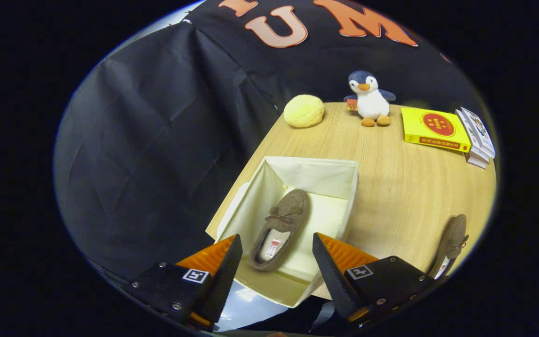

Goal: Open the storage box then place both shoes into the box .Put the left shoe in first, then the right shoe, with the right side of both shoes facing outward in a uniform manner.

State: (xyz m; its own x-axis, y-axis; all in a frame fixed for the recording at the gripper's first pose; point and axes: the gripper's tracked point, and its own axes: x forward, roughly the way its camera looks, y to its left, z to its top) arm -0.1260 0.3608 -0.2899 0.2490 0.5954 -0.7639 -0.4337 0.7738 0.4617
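Note:
A cream fabric storage box (318, 175) stands open on the wooden table (400, 187), just ahead of my fingers. One brown moccasin shoe (282, 226) lies on the box floor, toe pointing away, between and slightly beyond my fingertips. My gripper (276, 248) hovers above the box's near edge, open, with nothing between its fingers. The second brown shoe (452, 243) lies on the table to the right of the box, beside my right finger.
At the table's far side sit a yellow round bun-like toy (303, 111), a plush penguin (369, 99), a yellow book (433, 128) and a stack of white booklets (476, 138). The table's left edge runs along the box, with black cloth beyond.

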